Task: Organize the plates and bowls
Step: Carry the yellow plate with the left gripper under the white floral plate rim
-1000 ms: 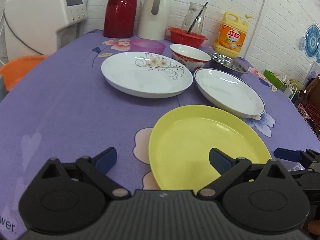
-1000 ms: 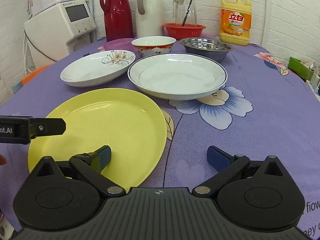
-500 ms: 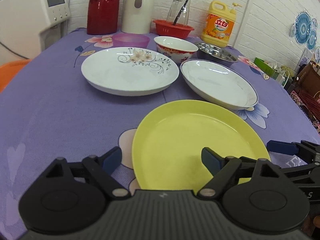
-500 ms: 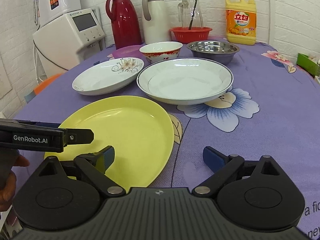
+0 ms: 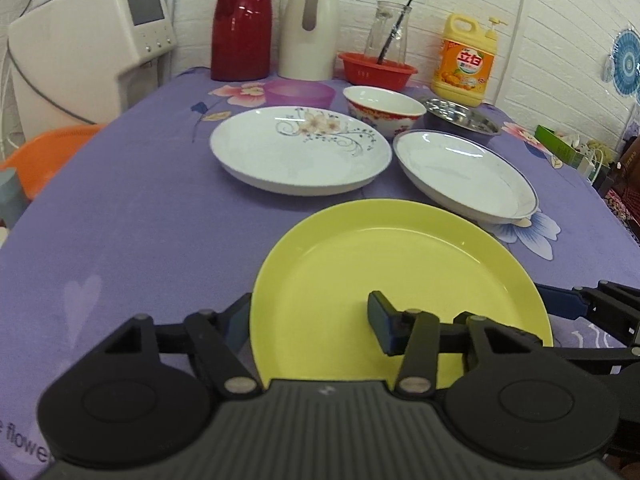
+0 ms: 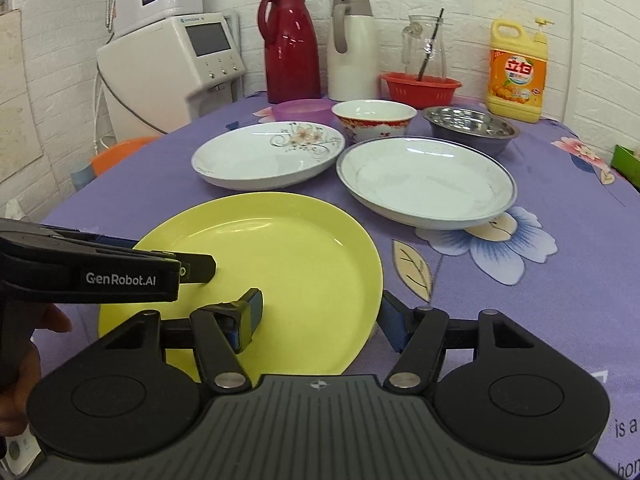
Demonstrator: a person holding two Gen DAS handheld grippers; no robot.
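I have the left gripper (image 5: 308, 322) closing astride the near-left rim of the round yellow plastic plate (image 5: 400, 280), not yet clamped | right gripper (image 6: 320, 316) straddles its near-right rim, released | plate flat on purple-clothed desk (image 5: 120, 240) | a second ago both stood wider.
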